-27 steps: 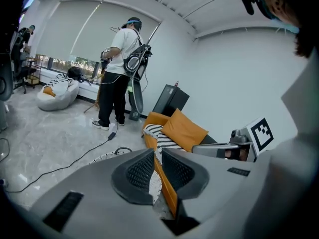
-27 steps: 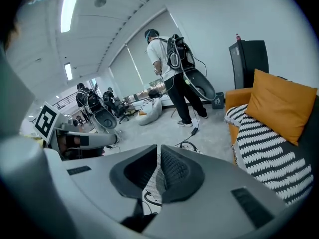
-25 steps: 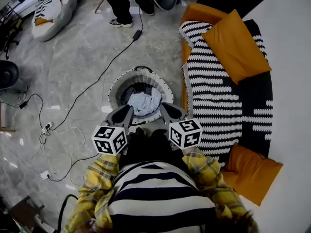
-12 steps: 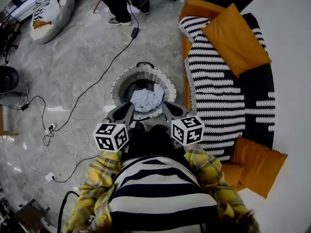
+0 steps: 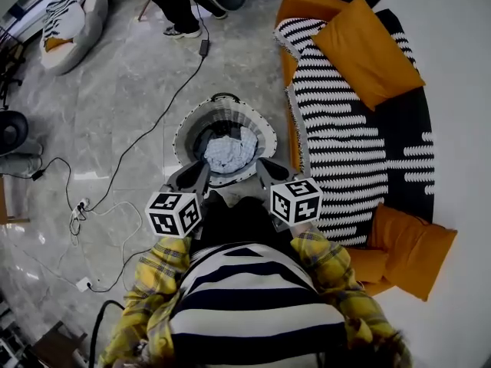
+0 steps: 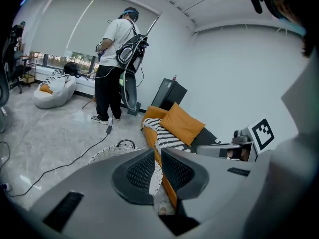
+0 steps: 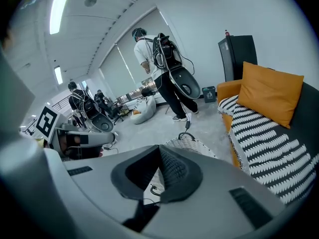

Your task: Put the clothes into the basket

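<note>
A white wicker basket (image 5: 184, 133) stands on the grey floor beside the sofa, with pale blue-white clothes (image 5: 230, 153) lying inside it. My left gripper (image 5: 201, 170) hovers at the basket's near rim, its jaws a narrow gap apart with nothing between them. In the left gripper view, part of the basket (image 6: 112, 151) shows past the left gripper (image 6: 157, 154). My right gripper (image 5: 261, 165) hangs at the near right rim, shut and empty. The right gripper view has the right gripper (image 7: 159, 151) with its pads meeting, and the basket (image 7: 192, 143) beyond.
A sofa with a black-and-white striped throw (image 5: 345, 129) and orange cushions (image 5: 364, 48) stands right of the basket. Black cables (image 5: 130, 152) trail over the floor to the left. A person (image 6: 117, 68) stands at the far side, near a bean bag (image 5: 65, 18).
Both grippers stay near the basket's near rim, the right one shifted slightly. The view has drifted a little, and the standing person has moved toward the frame's top edge.
</note>
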Available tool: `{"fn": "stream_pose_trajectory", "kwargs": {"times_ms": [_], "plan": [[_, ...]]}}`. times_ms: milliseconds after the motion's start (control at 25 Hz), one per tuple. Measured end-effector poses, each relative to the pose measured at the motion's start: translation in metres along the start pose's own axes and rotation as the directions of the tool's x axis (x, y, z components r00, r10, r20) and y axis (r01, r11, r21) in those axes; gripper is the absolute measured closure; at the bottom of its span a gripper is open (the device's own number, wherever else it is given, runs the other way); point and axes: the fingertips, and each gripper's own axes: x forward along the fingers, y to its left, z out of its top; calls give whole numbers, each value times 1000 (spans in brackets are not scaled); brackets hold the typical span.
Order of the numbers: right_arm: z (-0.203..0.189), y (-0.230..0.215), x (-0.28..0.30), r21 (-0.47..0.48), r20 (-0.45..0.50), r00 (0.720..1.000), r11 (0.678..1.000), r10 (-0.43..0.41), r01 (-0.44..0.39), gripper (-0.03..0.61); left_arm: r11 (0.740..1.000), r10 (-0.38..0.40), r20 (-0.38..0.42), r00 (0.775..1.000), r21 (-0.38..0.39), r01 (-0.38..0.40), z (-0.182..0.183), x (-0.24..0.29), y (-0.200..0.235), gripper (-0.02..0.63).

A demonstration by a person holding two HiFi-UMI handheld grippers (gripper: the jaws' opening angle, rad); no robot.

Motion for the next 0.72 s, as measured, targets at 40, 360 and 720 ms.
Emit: {"fn": "stream_pose_trajectory", "kwargs": {"times_ms": [40, 360, 720], "plan": [[0, 0, 0, 0, -1, 1000, 1000, -2, 2, 552, 1000, -1, -1, 1000, 0, 1, 0, 0, 0, 557], [-1, 2, 2, -6, -14, 1000, 1000, -3, 3, 552, 1000, -23, 1, 1000, 1, 23, -2, -4, 1, 557], [-5, 10, 14, -30, -50, 999, 999, 12, -13, 552, 1000, -6, 2, 1000, -31, 7, -5, -11, 16, 557]]}}
